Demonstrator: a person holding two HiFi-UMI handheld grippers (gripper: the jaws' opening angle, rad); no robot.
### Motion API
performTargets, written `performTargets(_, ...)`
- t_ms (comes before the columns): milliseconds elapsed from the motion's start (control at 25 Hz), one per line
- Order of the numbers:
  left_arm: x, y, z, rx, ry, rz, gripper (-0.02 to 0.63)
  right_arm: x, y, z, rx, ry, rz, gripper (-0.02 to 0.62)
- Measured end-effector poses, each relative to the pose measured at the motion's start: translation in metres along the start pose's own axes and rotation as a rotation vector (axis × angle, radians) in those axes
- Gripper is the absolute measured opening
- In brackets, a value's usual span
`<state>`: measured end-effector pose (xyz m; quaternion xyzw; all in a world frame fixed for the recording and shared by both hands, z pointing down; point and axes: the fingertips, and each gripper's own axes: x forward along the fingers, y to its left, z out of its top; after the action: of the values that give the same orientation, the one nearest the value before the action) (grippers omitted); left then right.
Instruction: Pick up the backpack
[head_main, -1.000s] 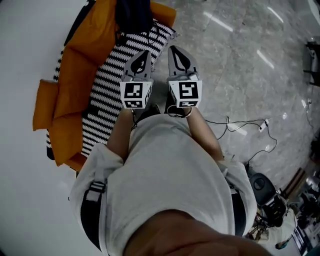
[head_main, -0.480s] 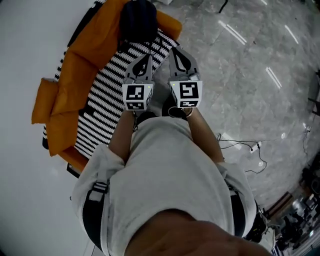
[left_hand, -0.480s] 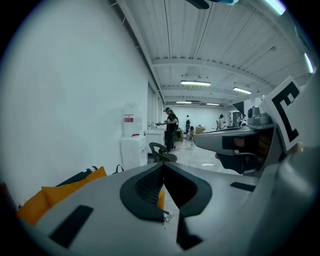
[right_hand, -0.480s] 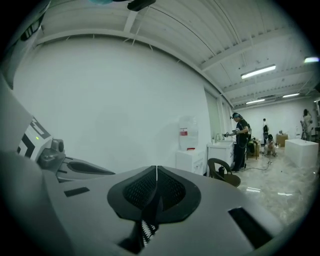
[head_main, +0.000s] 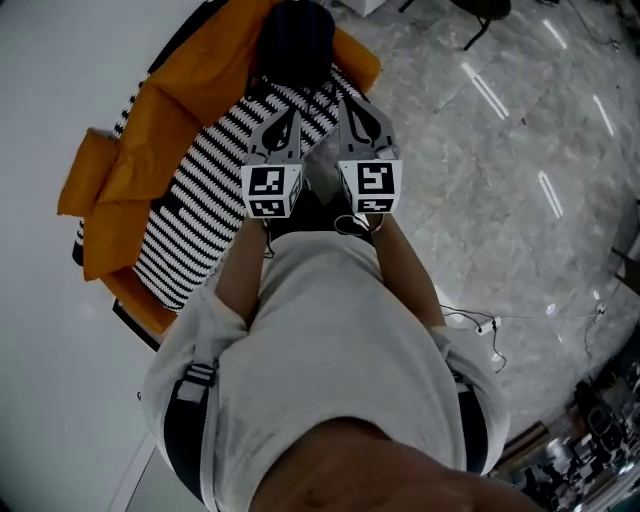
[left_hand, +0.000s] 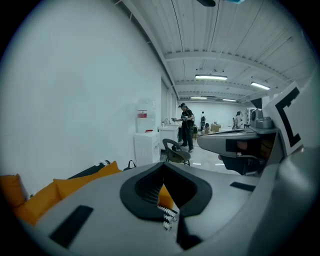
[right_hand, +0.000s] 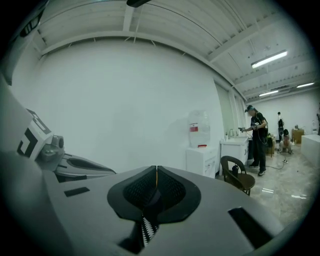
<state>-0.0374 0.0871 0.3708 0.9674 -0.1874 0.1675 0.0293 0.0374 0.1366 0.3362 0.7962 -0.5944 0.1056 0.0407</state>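
Dark backpack (head_main: 295, 45) at top centre on the striped sofa (head_main: 200, 215), just beyond the left claw (head_main: 285, 125) and, slightly farther, the right claw (head_main: 358, 118), both closed and empty.

A big white wall (right_hand: 125, 90) runs along one side. The floor (head_main: 500, 150) is shiny grey stone, with thin wires (head_main: 480, 322) lying on it. A sofa (head_main: 205, 195) with a black-and-white striped seat and orange cushions (head_main: 125, 175) stands against the wall. Farther off are a water cooler (right_hand: 200, 150), a brown chair (right_hand: 239, 176) and long ceiling lights (right_hand: 270, 58).
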Motion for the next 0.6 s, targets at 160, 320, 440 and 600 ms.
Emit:
performTargets(160, 0.021, 0.010, -0.003, -0.007, 0.009, 0.028, 0.012, 0.023, -0.006, -0.004, 0.025, 0.013, 0.027, 0.040)
performTargets(320, 0.027, 0.027, -0.006, -0.020, 0.016, 0.046, 0.012, 0.041, -0.001, -0.010, 0.008, 0.031, 0.049, 0.038)
performTargets(440, 0.037, 0.040, -0.010, -0.032, 0.023, 0.050, 0.012, 0.059, -0.001, -0.017, -0.023, 0.053, 0.056, 0.038)
performTargets(600, 0.063, 0.058, -0.014, -0.046, 0.039, 0.054, 0.012, 0.092, -0.005, -0.021, -0.020, 0.081, 0.089, 0.038)
